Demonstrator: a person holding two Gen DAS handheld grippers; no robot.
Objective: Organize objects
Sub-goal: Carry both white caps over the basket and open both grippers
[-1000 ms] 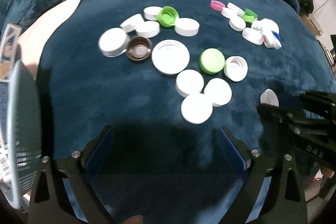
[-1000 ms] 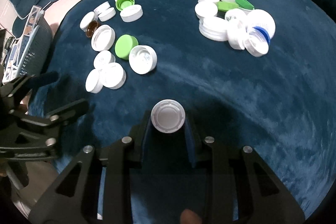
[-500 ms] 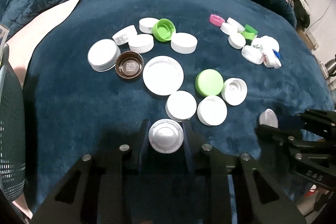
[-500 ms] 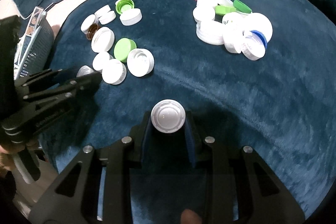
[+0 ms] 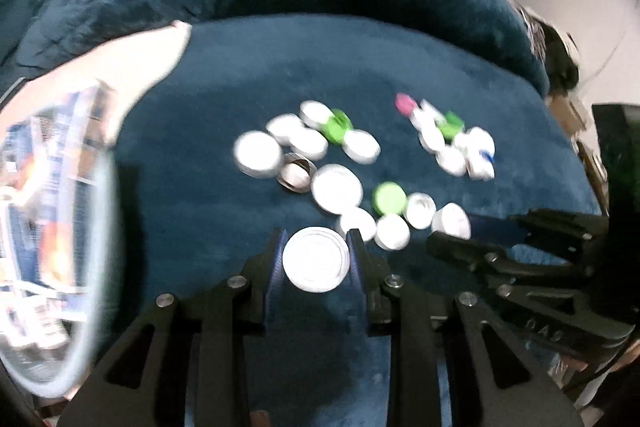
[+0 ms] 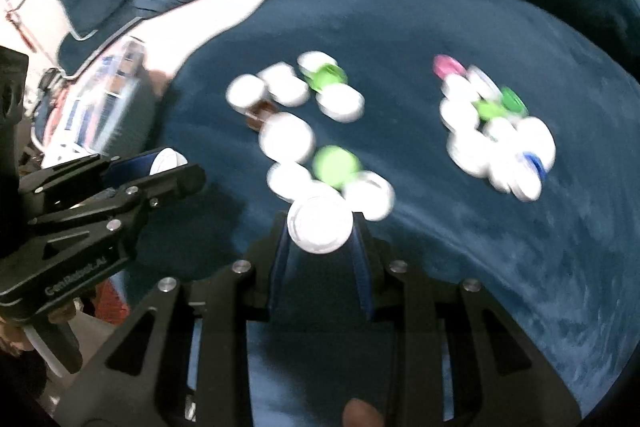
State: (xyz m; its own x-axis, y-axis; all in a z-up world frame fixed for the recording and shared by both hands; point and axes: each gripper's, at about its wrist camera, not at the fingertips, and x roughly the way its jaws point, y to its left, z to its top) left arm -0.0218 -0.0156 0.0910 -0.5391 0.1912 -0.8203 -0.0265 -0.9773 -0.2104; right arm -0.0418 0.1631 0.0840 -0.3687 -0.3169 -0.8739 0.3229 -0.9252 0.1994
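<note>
Left view: the left gripper (image 5: 316, 259) was wide open a second ago. Now it pinches a white cap (image 5: 316, 259), lifted off the blue blanket (image 5: 360, 67), so one more cap looks ready to be sorted. The picture is smeared; the basket (image 5: 52, 227) is cut off.

Right view: the right gripper (image 6: 320, 231) still pinches its own white cap (image 6: 320, 229). The two piles (image 6: 308, 131) are blurry, and the near caps are partly hidden.

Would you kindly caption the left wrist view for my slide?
Left gripper clamps a white lid above scattered caps on blue velvet.
</note>
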